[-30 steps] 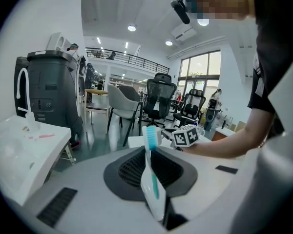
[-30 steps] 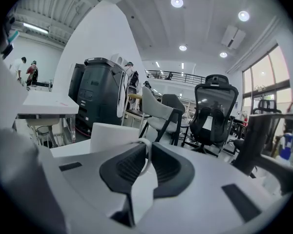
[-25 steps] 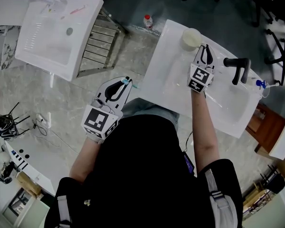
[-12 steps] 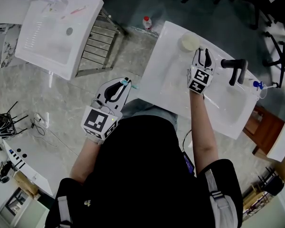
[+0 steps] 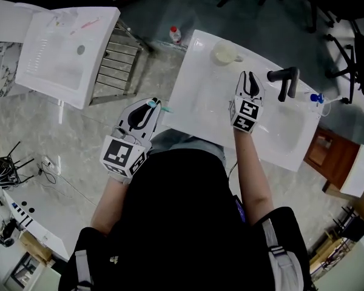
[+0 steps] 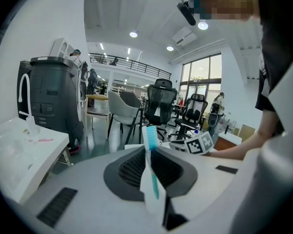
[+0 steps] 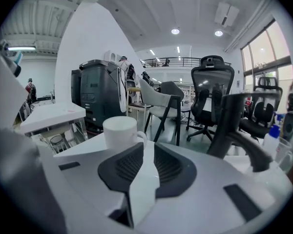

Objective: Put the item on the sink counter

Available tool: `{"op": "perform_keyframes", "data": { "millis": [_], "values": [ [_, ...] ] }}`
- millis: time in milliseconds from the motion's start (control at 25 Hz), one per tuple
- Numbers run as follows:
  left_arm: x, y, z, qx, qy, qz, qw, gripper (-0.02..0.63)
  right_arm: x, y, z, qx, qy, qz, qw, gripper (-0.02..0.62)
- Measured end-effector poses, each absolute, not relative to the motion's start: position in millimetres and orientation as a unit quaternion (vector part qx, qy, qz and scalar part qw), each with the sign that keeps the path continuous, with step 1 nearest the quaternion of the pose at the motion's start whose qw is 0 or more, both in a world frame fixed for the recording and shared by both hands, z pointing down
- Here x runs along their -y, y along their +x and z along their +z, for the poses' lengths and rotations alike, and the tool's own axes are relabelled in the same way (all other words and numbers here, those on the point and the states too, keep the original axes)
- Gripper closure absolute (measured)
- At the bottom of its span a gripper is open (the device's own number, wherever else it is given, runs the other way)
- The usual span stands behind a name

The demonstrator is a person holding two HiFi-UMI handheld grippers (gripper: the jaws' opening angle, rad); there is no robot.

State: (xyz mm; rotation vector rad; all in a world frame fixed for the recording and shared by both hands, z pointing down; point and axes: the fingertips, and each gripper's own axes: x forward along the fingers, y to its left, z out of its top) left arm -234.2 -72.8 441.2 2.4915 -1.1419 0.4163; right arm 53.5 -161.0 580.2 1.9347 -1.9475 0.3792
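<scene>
A white cup (image 5: pixel 225 54) stands on the far left corner of the white sink counter (image 5: pixel 197 105); in the right gripper view the cup (image 7: pixel 121 132) is just beyond the jaws. My right gripper (image 5: pixel 250 76) hovers over the basin a short way from the cup. Its jaws have just been opening, and nothing is between them (image 7: pixel 147 155). My left gripper (image 5: pixel 151 103) is held off the counter's near left edge, shut on a white and teal toothbrush (image 6: pixel 150 155) that stands upright between the jaws.
A black faucet (image 5: pixel 284 79) rises at the back of the sink, right of my right gripper. A small blue-capped bottle (image 5: pixel 316 97) sits at the far right corner. A second white basin (image 5: pixel 67 47) on a metal rack stands to the left, and office chairs lie beyond.
The right gripper has let go of the cup and drawn back toward the person; the cup stays on the counter corner. The left gripper keeps the toothbrush and has hardly moved.
</scene>
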Motion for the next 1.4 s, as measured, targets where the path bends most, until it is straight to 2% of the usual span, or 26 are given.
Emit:
{"op": "perform_keyframes", "data": {
  "millis": [120,440,880,1160,1400],
  "values": [
    [76.6,-223.2,434.1,0.403,0.887,0.135,0.180,0.558,144.6,47.3,552.9,0.712,0.668,0.132,0.171,0.536],
    [91.9,-179.6,425.0,0.390,0.897,0.099,0.184,0.558,94.2,55.6,509.7,0.748,0.626,0.140,0.170,0.541],
    [119.7,-132.5,416.9,0.361,0.912,0.080,0.178,0.558,26.4,101.9,514.1,0.710,0.648,0.217,0.167,0.542],
    [158.1,-106.7,406.8,0.338,0.922,0.061,0.178,0.558,13.8,104.4,507.4,0.713,0.643,0.219,0.173,0.543],
    [195.0,-82.4,395.1,0.318,0.934,0.057,0.149,0.558,7.6,104.4,507.3,0.706,0.644,0.235,0.177,0.543]
  ]
}}
